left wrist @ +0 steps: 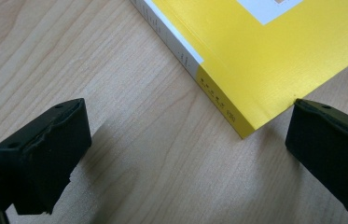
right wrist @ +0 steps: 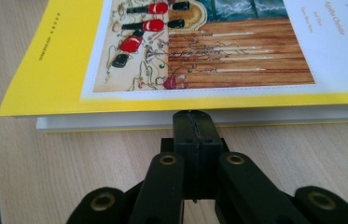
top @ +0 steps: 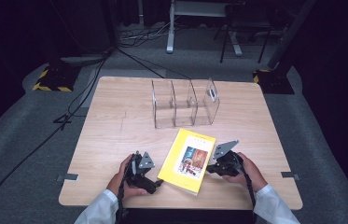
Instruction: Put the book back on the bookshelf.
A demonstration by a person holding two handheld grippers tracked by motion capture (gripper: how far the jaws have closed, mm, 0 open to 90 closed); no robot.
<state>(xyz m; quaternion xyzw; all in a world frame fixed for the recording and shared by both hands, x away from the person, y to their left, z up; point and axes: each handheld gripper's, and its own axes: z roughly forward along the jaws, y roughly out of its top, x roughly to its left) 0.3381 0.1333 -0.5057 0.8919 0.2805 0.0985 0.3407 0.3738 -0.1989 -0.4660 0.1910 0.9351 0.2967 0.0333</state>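
A yellow book [top: 188,161] with a picture on its cover lies flat near the table's front edge. My left gripper [top: 156,183] is at the book's near left corner, low over the wood. In the left gripper view its jaws [left wrist: 188,156] stand wide open; the corner of the book [left wrist: 265,56] reaches in between them, close to the right jaw, and is not gripped. My right gripper [top: 209,168] is at the book's right side. In the right gripper view its jaws [right wrist: 194,116] are shut together, and their tip rests against the page edge of the book [right wrist: 199,56], just under the cover.
A clear plastic rack [top: 184,103] with three upright compartments stands beyond the book at mid-table. The wooden table [top: 115,126] has bare room at the left. Cables and stand feet lie on the grey floor behind.
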